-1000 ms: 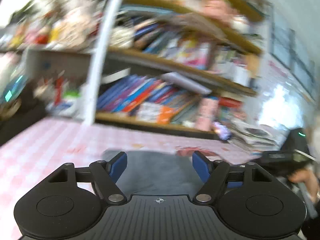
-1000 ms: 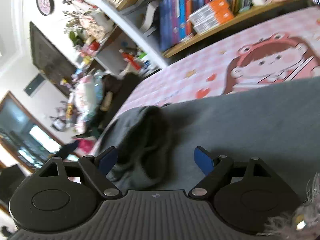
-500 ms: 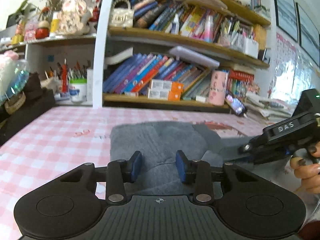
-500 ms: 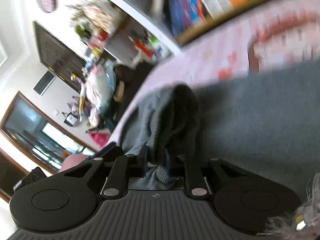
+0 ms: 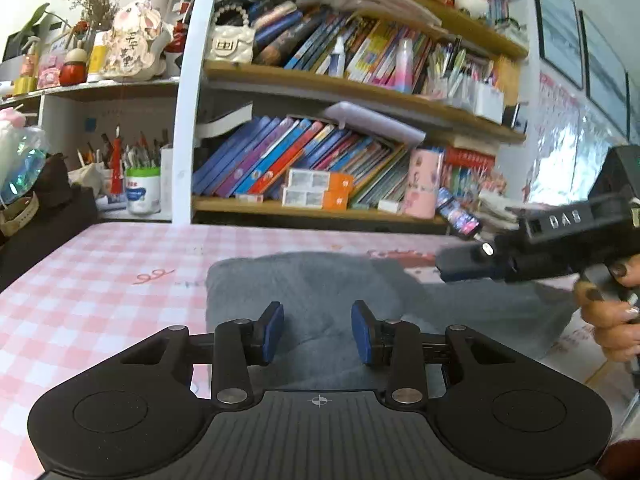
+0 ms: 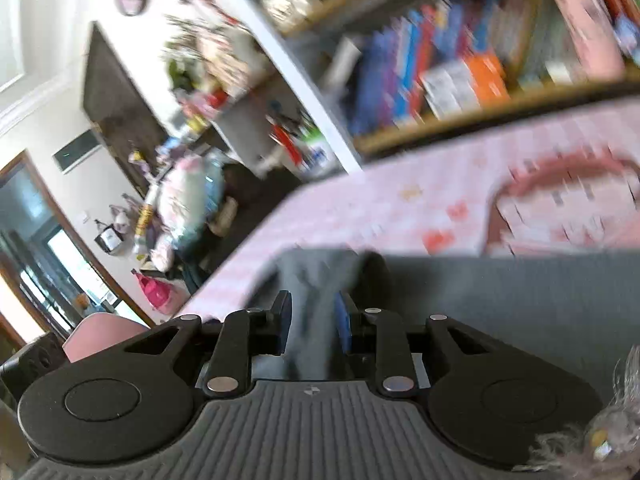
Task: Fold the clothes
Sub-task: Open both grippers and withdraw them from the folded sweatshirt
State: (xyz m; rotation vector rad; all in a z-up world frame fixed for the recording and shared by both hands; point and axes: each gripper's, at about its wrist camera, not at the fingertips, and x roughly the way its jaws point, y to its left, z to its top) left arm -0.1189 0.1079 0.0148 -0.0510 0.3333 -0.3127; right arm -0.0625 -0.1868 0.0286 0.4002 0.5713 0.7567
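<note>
A: Start at the tools. How many, and what are they doing?

B: Two. The left tool (image 5: pixel 317 334) has its blue pads standing apart with nothing between them; it hangs just above a folded hump of the grey garment (image 5: pixel 320 292). The right tool (image 6: pixel 313 322) has its pads drawn in on a bunched fold of that same grey garment (image 6: pixel 500 300), cloth pinched between them.

A: Can you see the right tool from the other side?

B: Yes, in the left wrist view the right tool (image 5: pixel 460 266) pokes in from the right, gripped by one hand (image 5: pixel 612 312) with dark-painted nails.

A: And the garment, where does it lie?

B: One garment, spread on the counter (image 5: pixel 100 280), which wears a pink-and-white checked cloth. The right wrist view is blurred, though a pink cartoon figure (image 6: pixel 568 208) printed on the cloth shows beyond the garment.

A: Behind that?

B: A bookshelf (image 5: pixel 320 208) with three wooden boards in view, crammed with books; two orange-and-white boxes (image 5: pixel 318 192) are stacked on the lowest board, with one pink cup (image 5: pixel 424 184) to their right.
</note>
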